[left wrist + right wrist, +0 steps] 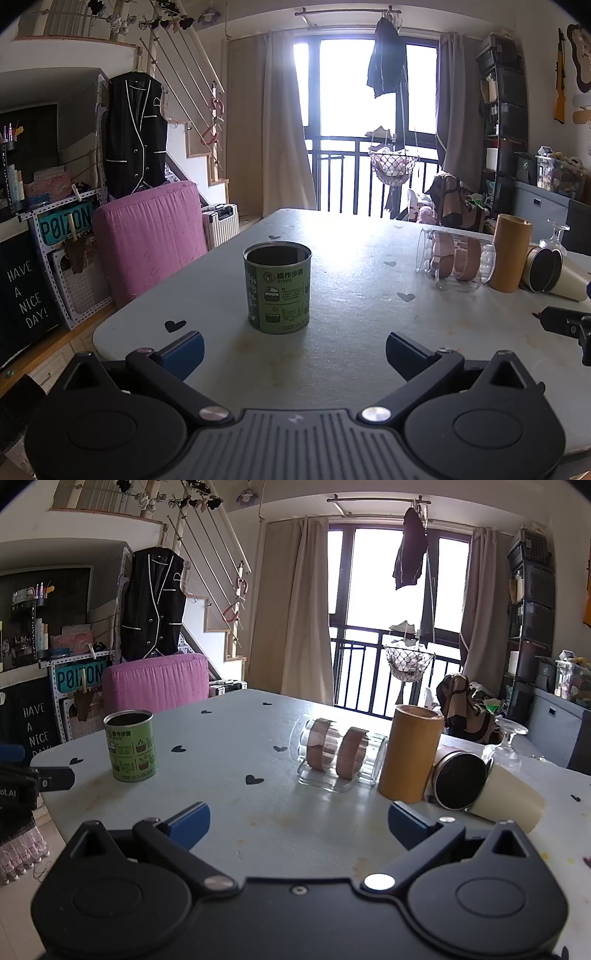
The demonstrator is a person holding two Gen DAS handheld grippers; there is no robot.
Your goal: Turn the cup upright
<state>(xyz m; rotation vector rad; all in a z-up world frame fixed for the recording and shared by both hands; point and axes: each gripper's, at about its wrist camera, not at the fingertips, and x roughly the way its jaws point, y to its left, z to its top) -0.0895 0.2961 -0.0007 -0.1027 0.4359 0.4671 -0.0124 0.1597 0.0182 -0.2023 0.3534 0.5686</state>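
— How do the tongs stand?
— Both pairs are released; the left tongs (294,350) gape with nothing between them, low over the desk (362,288); the right tongs (299,821) likewise.
— And ahead of them?
— Just ahead of the left pair a green tin (277,288) stands upright, mouth up; right of it a clear glass cup (338,755) lies on its side, beside an upright tan cylinder (412,753); a cream cup (487,794) lies tipped beyond, near an upside-down wine glass (506,742).
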